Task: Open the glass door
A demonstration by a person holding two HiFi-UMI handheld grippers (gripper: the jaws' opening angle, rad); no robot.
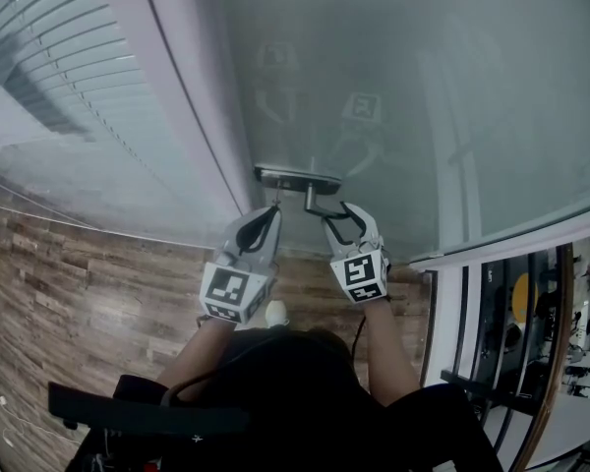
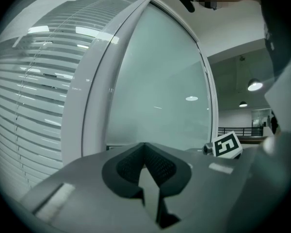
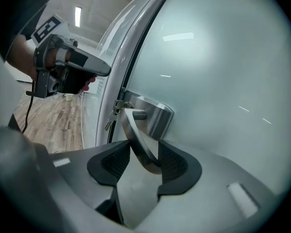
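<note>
The frosted glass door (image 1: 393, 87) carries a steel lock plate (image 1: 297, 177) with a lever handle (image 1: 320, 205). My right gripper (image 1: 336, 216) is at that handle. In the right gripper view the curved lever (image 3: 138, 135) runs down between the pads, and the right gripper (image 3: 144, 154) is closed on it. A bunch of keys (image 3: 114, 111) hangs at the plate's left edge. My left gripper (image 1: 267, 214) hovers just left of the handle, level with the plate. Its jaws meet with nothing between them in the left gripper view (image 2: 146, 161).
A white door frame (image 1: 192, 96) stands left of the glass, with slatted blinds (image 1: 69, 87) beyond it. The floor (image 1: 79, 293) below is wood plank. At the right, a glass edge (image 1: 452, 303) borders a darker room.
</note>
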